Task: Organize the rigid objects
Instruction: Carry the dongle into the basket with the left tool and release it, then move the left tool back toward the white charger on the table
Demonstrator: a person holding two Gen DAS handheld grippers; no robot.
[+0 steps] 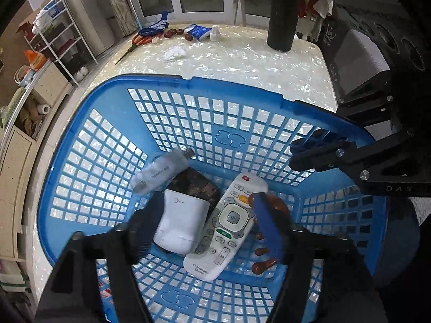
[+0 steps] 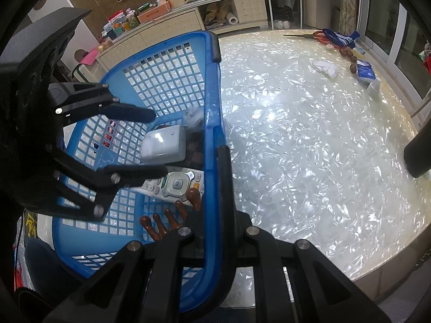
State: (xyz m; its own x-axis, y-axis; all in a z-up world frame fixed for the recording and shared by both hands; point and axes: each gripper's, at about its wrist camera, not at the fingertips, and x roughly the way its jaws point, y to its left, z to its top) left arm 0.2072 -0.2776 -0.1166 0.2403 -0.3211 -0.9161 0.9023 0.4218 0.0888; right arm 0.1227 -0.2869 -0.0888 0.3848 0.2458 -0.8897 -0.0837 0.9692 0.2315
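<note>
A blue lattice basket stands on the pearly table. Inside lie a white remote, a white box-shaped device on a plaid case, a grey stick and a brown hand-shaped wooden massager. My left gripper hangs open inside the basket, fingers either side of the device and remote, pads pressing on neither. My right gripper is shut on the basket rim. The right wrist view also shows the left gripper, remote, device and massager.
A tall black cylinder stands at the table's far side. Red-handled scissors, a blue tissue pack, a small white bottle and a crumpled tissue lie along the far edge. A white rack stands beyond the table.
</note>
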